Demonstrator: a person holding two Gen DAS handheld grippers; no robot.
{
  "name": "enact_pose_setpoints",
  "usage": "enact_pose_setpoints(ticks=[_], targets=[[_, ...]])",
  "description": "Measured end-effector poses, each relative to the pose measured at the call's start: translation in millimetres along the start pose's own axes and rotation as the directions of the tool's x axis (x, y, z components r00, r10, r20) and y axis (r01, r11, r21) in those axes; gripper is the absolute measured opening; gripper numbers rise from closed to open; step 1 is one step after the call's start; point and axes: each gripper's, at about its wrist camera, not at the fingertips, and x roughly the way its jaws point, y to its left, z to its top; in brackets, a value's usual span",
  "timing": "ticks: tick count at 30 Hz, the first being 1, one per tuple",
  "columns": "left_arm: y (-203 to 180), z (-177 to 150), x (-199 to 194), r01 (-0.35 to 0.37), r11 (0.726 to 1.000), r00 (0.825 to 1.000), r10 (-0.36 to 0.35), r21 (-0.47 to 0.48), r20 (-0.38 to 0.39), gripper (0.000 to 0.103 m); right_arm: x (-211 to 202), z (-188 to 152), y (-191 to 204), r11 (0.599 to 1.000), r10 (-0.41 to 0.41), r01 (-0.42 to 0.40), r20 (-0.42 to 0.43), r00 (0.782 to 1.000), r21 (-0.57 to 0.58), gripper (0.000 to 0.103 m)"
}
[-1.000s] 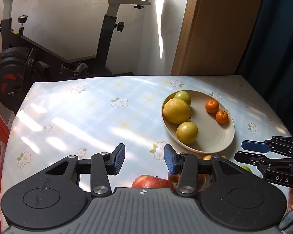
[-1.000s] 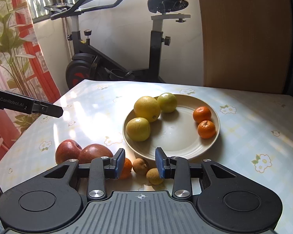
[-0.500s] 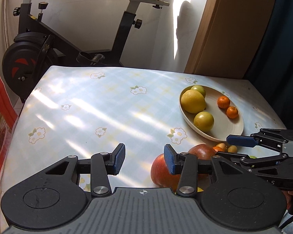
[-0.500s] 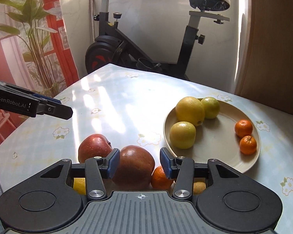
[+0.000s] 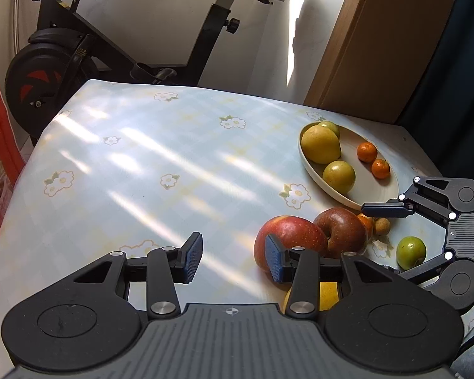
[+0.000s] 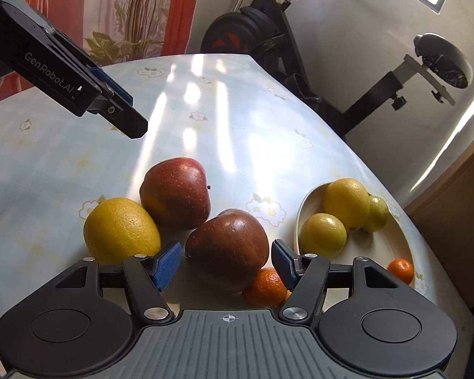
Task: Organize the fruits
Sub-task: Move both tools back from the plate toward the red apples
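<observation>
Two red apples lie side by side on the flowered tablecloth, the brighter one (image 5: pixel 287 237) by the darker one (image 6: pixel 227 252). My right gripper (image 6: pixel 224 262) straddles the darker apple with its jaws opening, pads just clear of the skin. A yellow orange (image 6: pixel 120 230) and a mandarin (image 6: pixel 265 287) lie against the apples. My left gripper (image 5: pixel 233 260) stands open and empty just left of the brighter apple. A cream plate (image 5: pixel 379 195) holds several citrus fruits and two small mandarins (image 5: pixel 366 151).
A small green fruit (image 5: pixel 410 252) and a brown one (image 5: pixel 381 225) lie near the plate, by the table's right edge. An exercise bike (image 5: pixel 79 57) stands behind the table. A wooden panel (image 5: pixel 379 47) rises at the back right.
Both grippers have come closer to the apples. The right one has rolled and widened its jaws around the darker apple. The left one keeps the same gap.
</observation>
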Motion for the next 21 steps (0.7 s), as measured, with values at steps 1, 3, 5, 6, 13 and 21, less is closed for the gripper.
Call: enact_pose_setpoints(ticks=[1,3,5,6,13,21], targets=[[2,0,-1,-0.002,1.0,1.0,0.002,-0.005,0.0,0.046,4,3,2,0.999,-0.003,0.003,-0.012,1.0,-0.032,0.061],[4,-2,-3,-0.005,1.0,1.0,0.005,-0.009,0.002,0.046,9,7,4,0.997,-0.01,0.008,-0.033,0.999,-0.077,0.061],[4,-2,-4,-0.006,1.0,1.0,0.006,-0.005,0.004,0.046,13,10,4,0.995,-0.008,0.003,-0.046,0.999,-0.104,0.061],[4,-2,-5,-0.006,1.0,1.0,0.007,-0.004,0.003,0.046,15,10,3,0.994,-0.006,0.0,-0.052,0.999,-0.109,0.061],[2,-3,1,0.002,1.0,1.0,-0.002,-0.018,-0.008,0.046,12,2,-1,1.0,-0.003,0.003,-0.021,1.0,-0.024,0.06],[-6,-3,5,0.032,0.999,0.999,-0.032,-0.012,-0.017,0.045,-11,-33,-5,0.97,0.036,-0.056,0.087,0.996,0.239,0.06]])
